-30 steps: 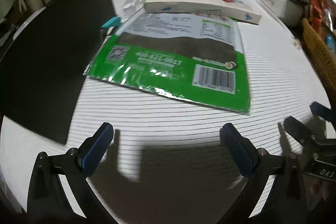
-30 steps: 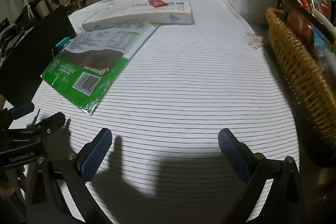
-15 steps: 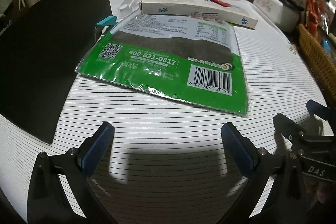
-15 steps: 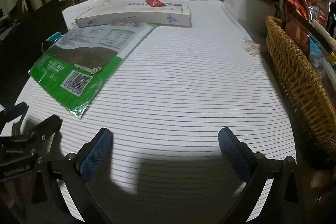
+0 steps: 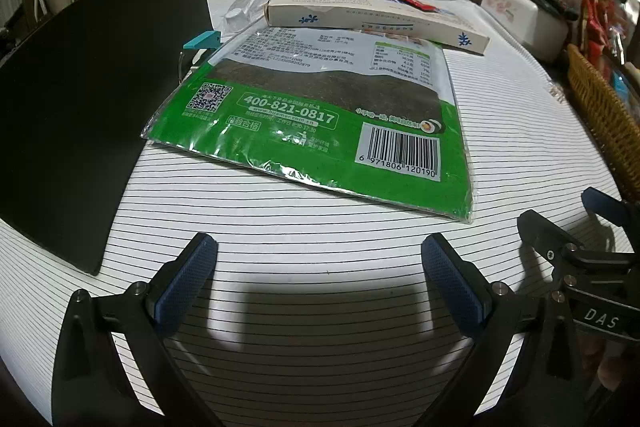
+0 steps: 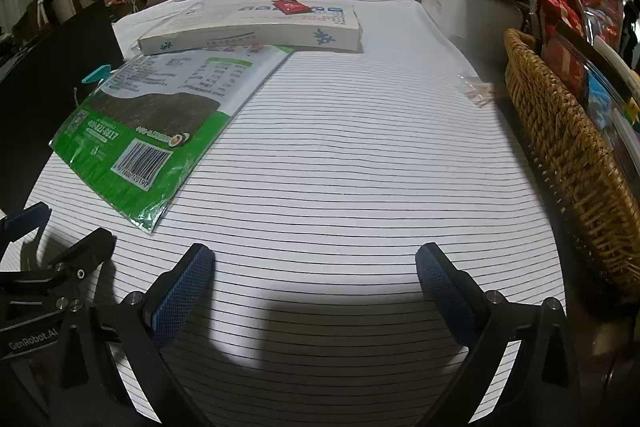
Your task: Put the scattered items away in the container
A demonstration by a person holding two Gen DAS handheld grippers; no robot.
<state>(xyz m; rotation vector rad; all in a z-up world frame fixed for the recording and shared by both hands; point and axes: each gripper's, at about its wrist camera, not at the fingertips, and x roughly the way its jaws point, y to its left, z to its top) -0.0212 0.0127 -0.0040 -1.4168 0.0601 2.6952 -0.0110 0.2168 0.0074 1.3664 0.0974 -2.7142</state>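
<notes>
A flat green seaweed packet [image 5: 320, 123] [image 6: 152, 123] lies on the striped cloth, its top edge tucked under a long white box [image 5: 372, 17] [image 6: 256, 27]. A small red sachet [image 6: 291, 7] rests on that box. My left gripper [image 5: 318, 275] hovers open just short of the packet's near edge, nothing between its fingers. My right gripper [image 6: 314, 279] is open over bare cloth, to the right of the packet. A wicker basket [image 6: 568, 147] [image 5: 608, 115] holding several snack bags stands along the right edge.
A black board [image 5: 92, 107] lies at the left, with a teal clip [image 5: 202, 41] beside it. A small clear wrapper [image 6: 476, 91] lies near the basket. A white container [image 6: 468, 11] stands at the back right; a sofa lies beyond.
Both grippers have moved forward a little towards the packet, which now looks larger and nearer. Both stay open.
</notes>
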